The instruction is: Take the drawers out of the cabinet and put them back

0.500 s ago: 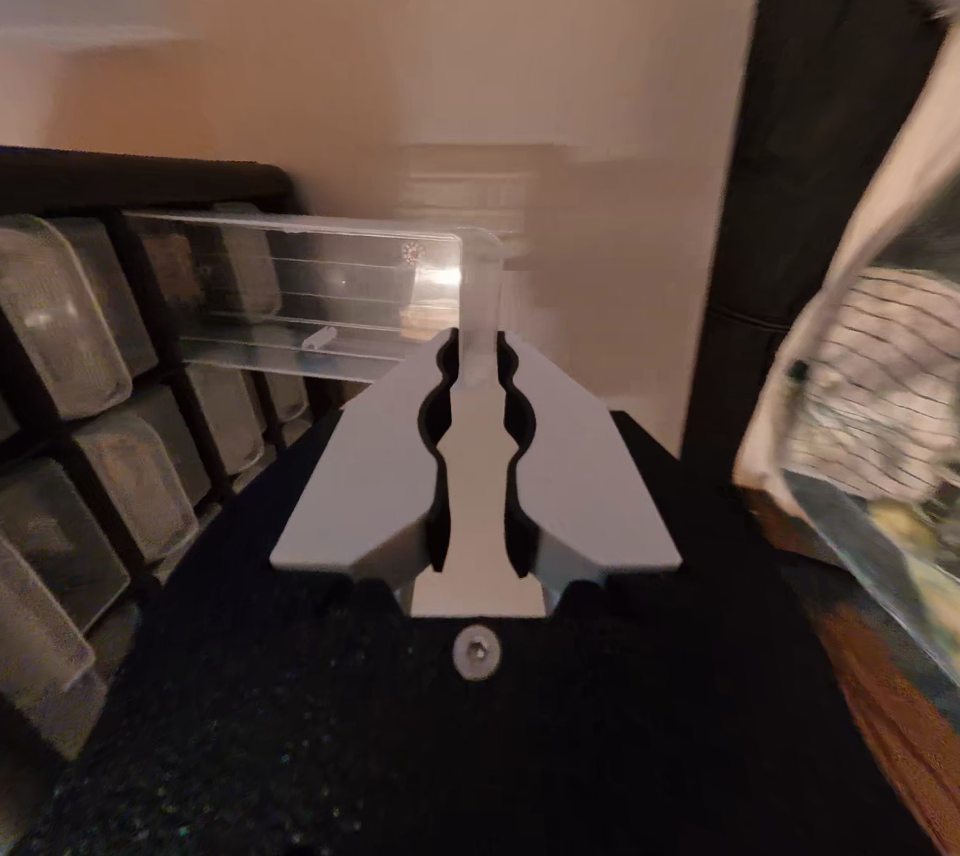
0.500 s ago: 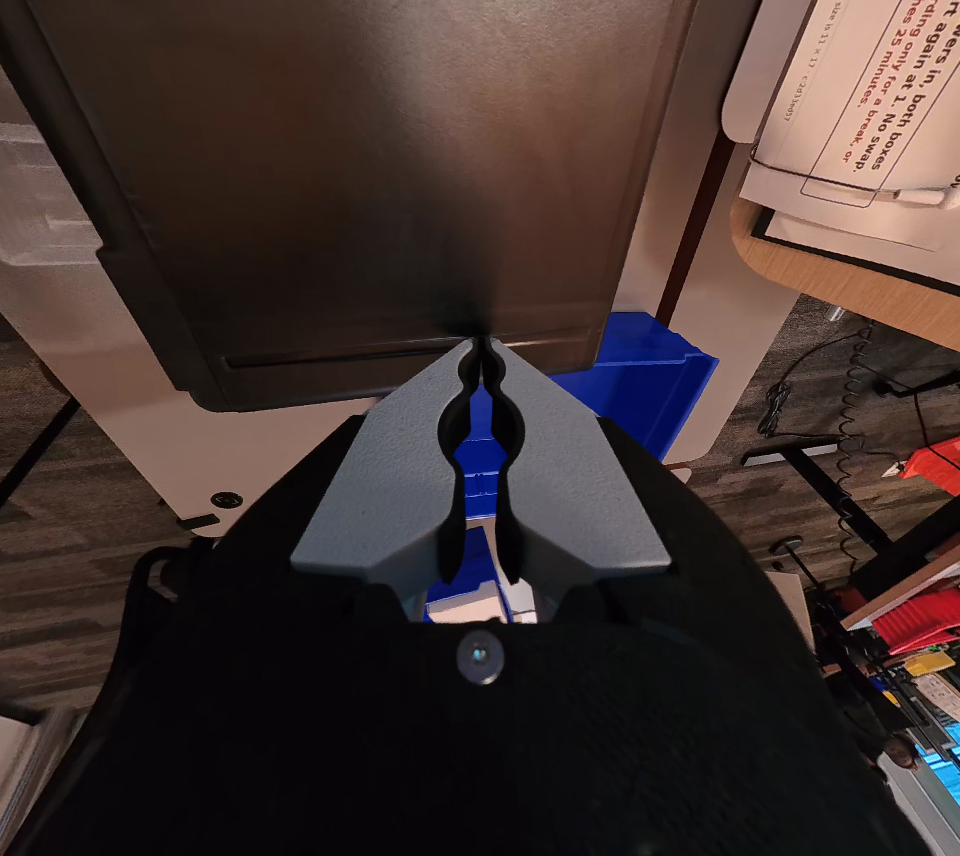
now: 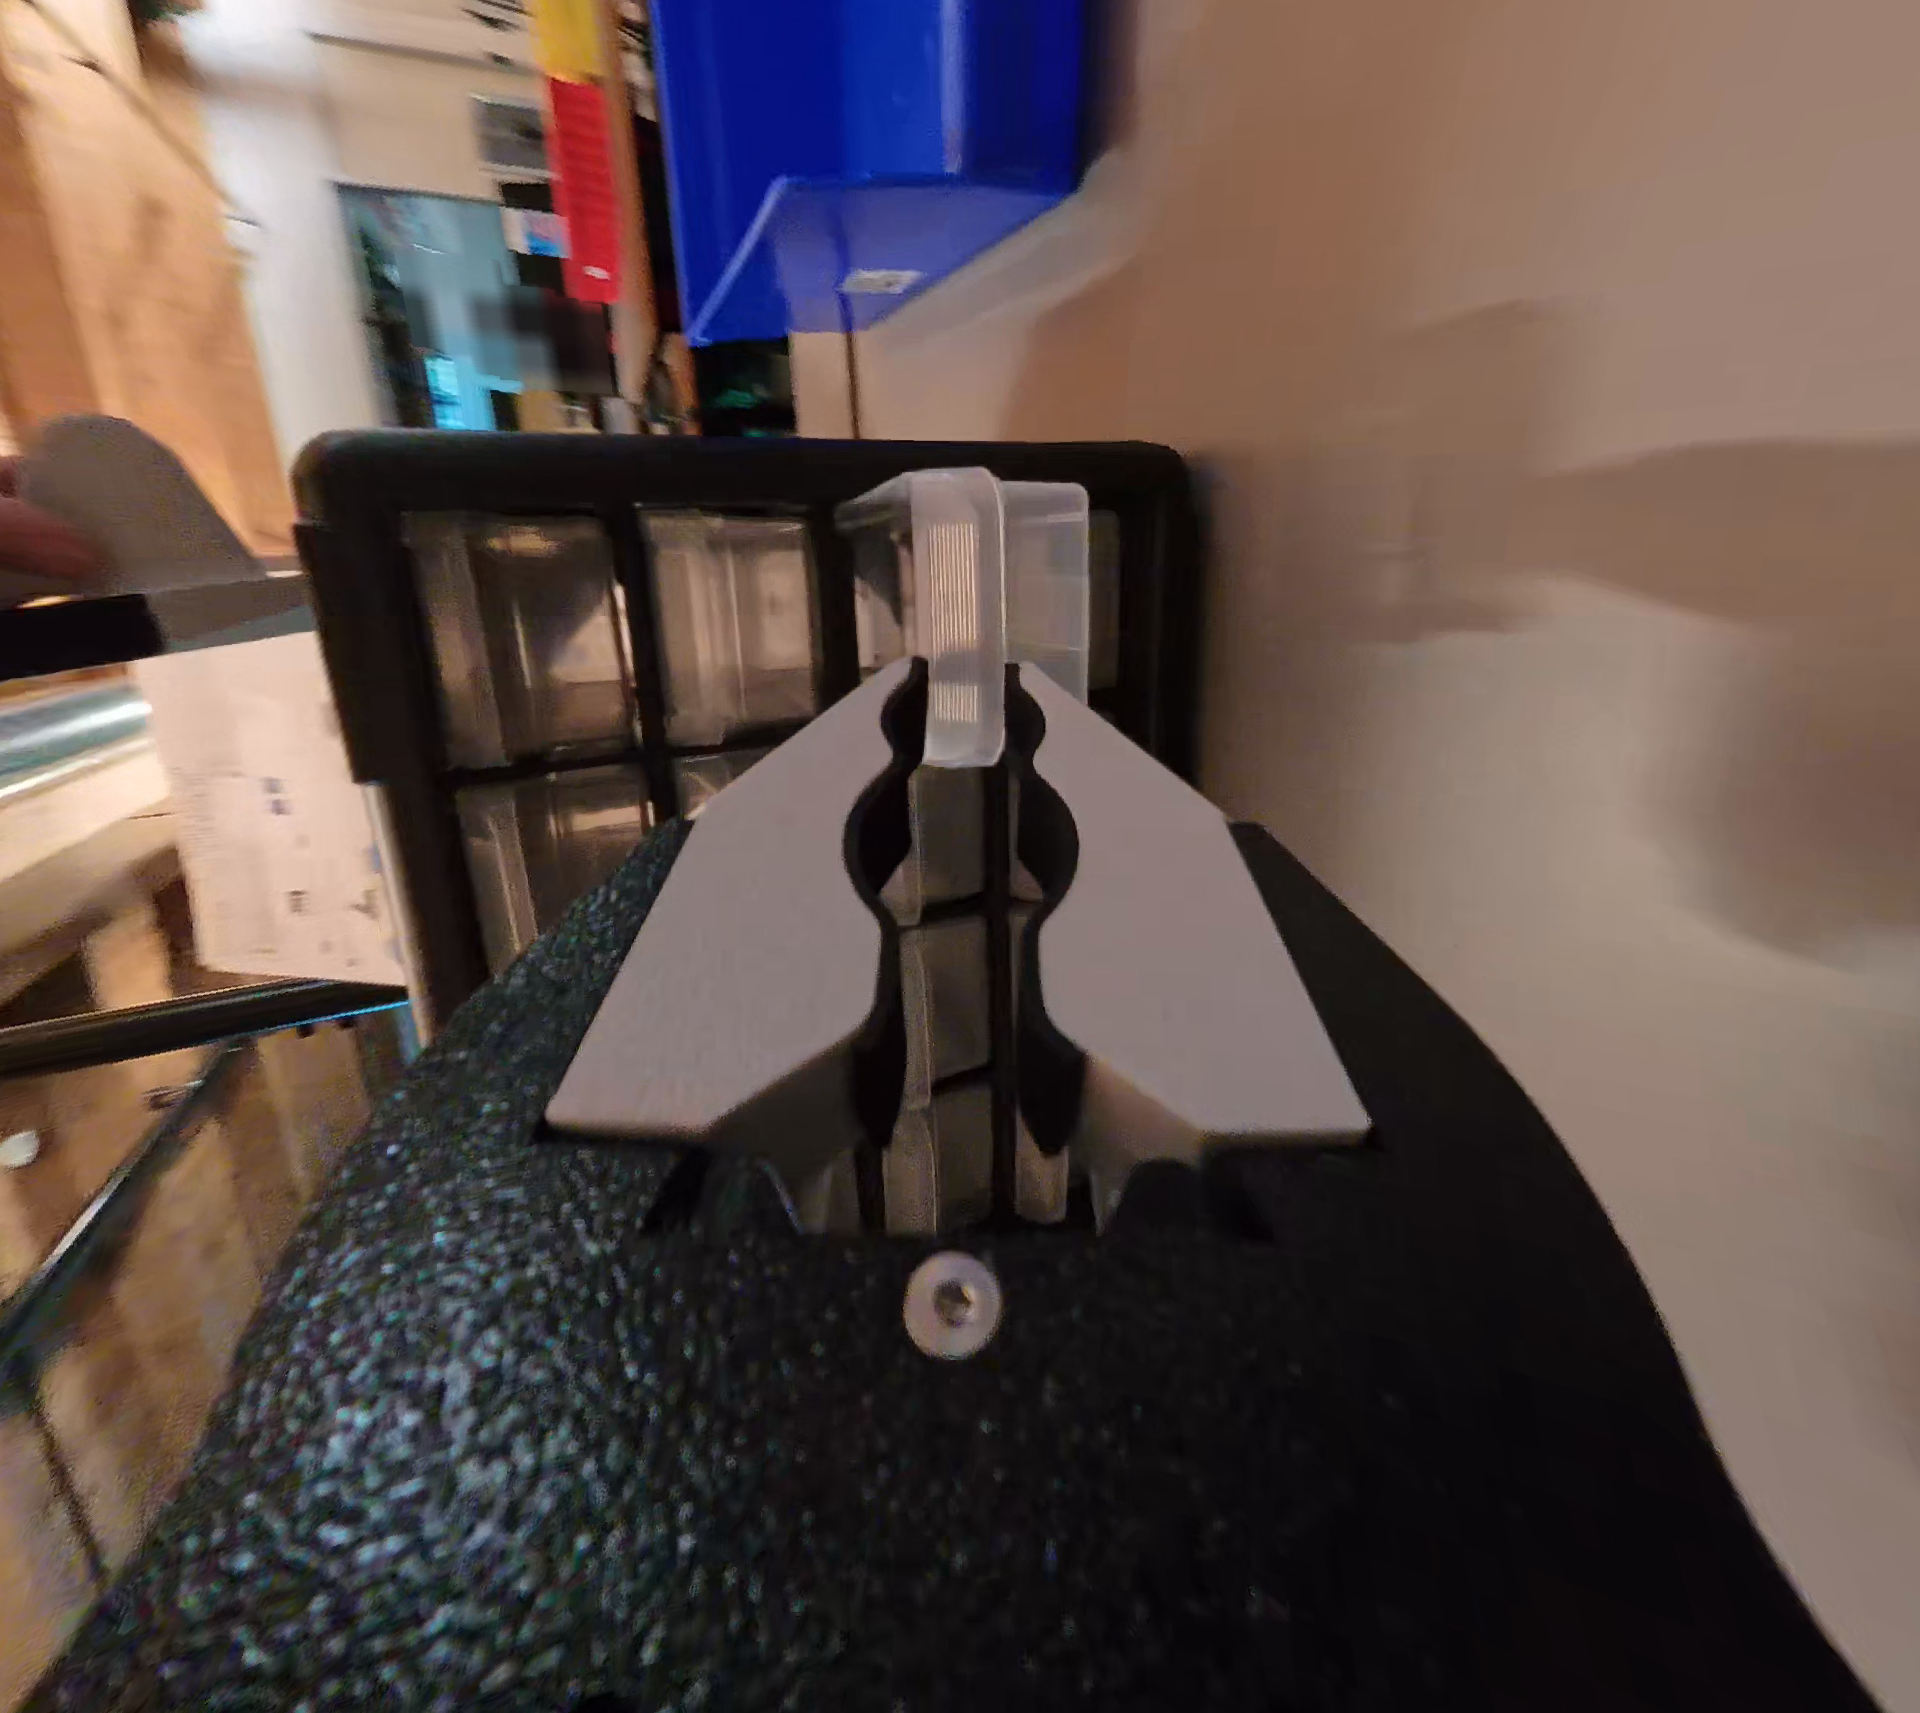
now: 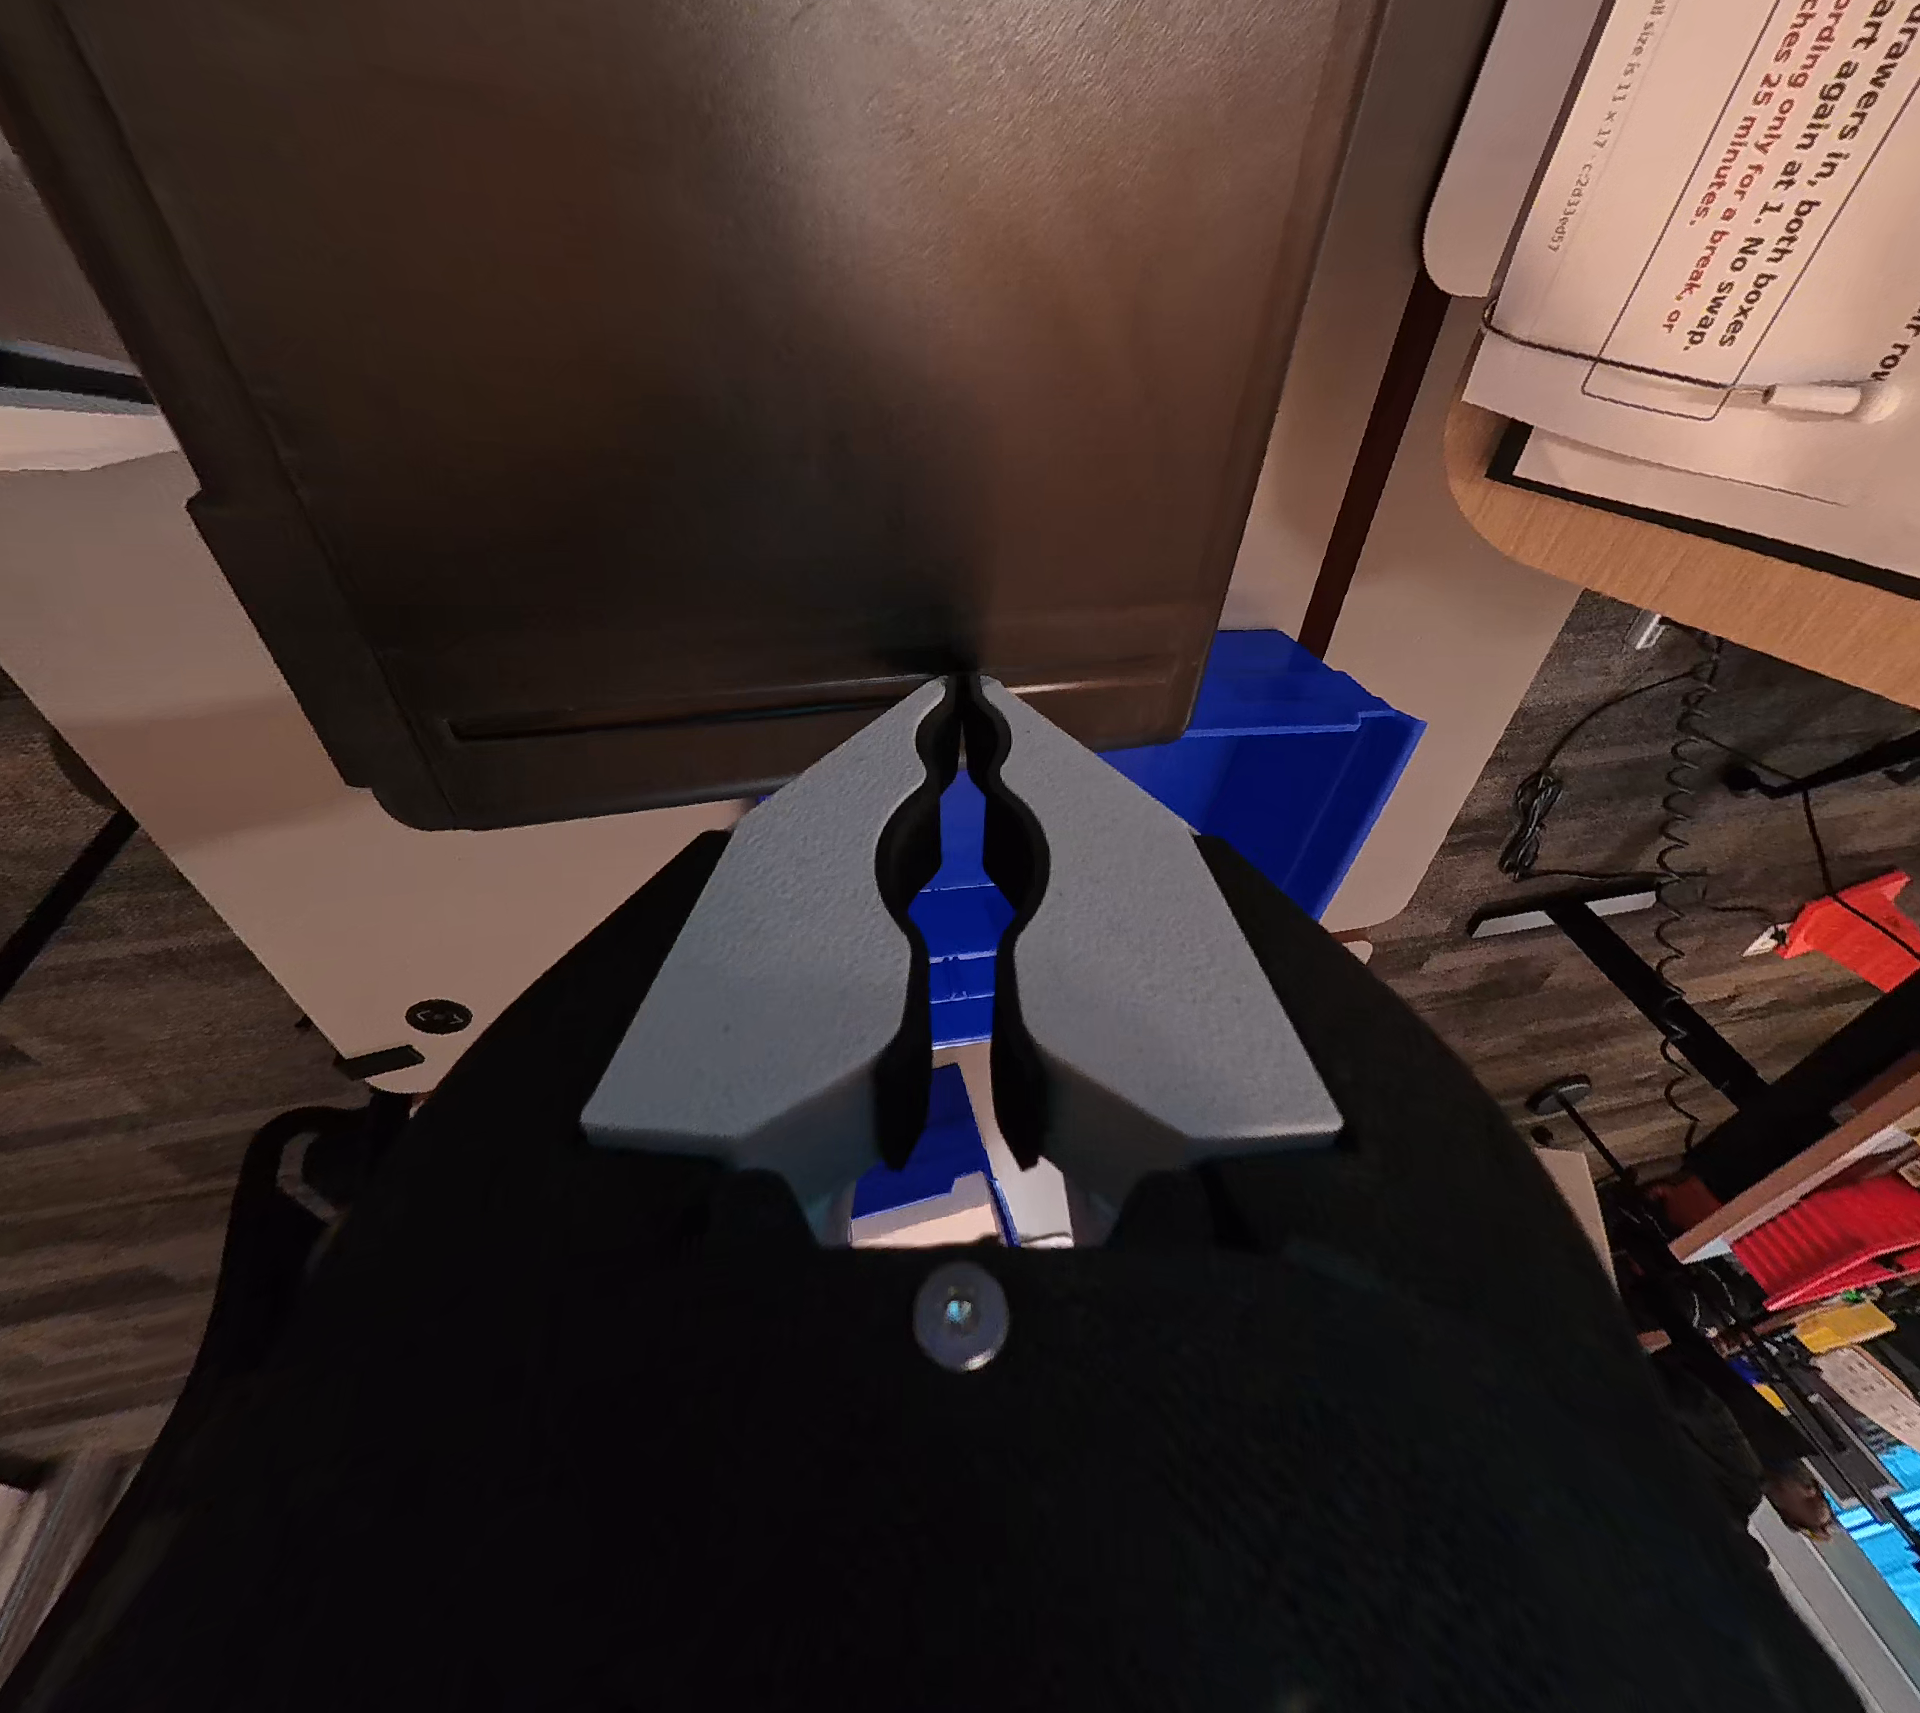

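My left gripper (image 3: 961, 697) is shut on the ribbed front tab of a clear plastic drawer (image 3: 1044, 562). I see the drawer end-on, in front of the top right slot of the black cabinet (image 3: 727, 468); how far in it sits is unclear. The other slots hold clear drawers (image 3: 520, 624). In the right wrist view my right gripper (image 4: 961, 692) is shut, its tips against the lower edge of the cabinet's plain black panel (image 4: 727, 209). Nothing shows between its jaws.
A blue bin (image 3: 862, 53) hangs beyond the cabinet, and it also shows in the right wrist view (image 4: 1268, 790). A pale surface (image 3: 1507, 209) runs along the cabinet's right side. A cardboard box (image 3: 270, 811) stands to its left. Printed papers (image 4: 1714, 105) lie on a wooden desk.
The left gripper has swung round with the drawer: it was seen side-on off the cabinet's right, now end-on before the top right slot. The right gripper has not moved.
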{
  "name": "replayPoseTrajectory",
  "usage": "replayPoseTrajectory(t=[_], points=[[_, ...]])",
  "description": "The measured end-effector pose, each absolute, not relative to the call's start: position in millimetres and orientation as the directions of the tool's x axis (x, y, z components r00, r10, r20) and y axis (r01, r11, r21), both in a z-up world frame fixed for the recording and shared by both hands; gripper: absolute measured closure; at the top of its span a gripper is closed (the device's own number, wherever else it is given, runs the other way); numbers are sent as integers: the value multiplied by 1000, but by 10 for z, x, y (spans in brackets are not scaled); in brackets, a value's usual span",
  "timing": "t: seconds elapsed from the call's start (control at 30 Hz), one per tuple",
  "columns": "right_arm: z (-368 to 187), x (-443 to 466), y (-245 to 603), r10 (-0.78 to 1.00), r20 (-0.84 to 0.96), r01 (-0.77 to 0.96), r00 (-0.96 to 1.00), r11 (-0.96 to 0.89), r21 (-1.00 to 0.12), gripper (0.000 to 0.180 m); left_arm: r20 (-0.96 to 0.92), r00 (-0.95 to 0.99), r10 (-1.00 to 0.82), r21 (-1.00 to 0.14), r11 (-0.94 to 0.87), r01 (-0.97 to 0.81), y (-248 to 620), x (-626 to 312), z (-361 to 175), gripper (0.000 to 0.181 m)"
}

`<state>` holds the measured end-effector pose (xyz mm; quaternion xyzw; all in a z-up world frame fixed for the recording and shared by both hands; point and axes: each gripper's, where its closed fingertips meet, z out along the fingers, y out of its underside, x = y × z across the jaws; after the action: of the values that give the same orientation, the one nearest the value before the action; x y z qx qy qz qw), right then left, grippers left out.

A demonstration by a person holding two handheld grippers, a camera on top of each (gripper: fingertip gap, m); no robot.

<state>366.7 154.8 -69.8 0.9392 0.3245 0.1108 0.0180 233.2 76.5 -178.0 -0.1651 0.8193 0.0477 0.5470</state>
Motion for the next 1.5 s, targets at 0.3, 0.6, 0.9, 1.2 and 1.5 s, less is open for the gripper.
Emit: replayPoseTrajectory(t=[0.3, 0.6, 0.9, 1.2, 1.5], points=[[-698, 3667, 1547, 600, 194, 591, 776, -799, 106, 180, -964, -163, -209, -162, 952, -260, 851, 2412, -1777, 173], [-697, 3668, 1545, 600, 200, 589, 774, -799, 119, 180, -982, -96, -164, -132, 952, -275, 991, 2611, -1799, 174], [-698, 3670, 1546, 602, 199, 590, 774, -798, 120, 180, -994, -75, -75, -48, 950, -310, 1165, 2832, -1812, 174], [-699, 3672, 1546, 601, 209, 590, 772, -799, 117, 180, -997, -40, -69, -53, 952, -301, 1160, 2823, -1814, 174], [-698, 3676, 1549, 601, 227, 592, 766, -798, 115, 180, -942, -57, -331, -311, 924, -221, 1057, 2414, -1836, 165]])
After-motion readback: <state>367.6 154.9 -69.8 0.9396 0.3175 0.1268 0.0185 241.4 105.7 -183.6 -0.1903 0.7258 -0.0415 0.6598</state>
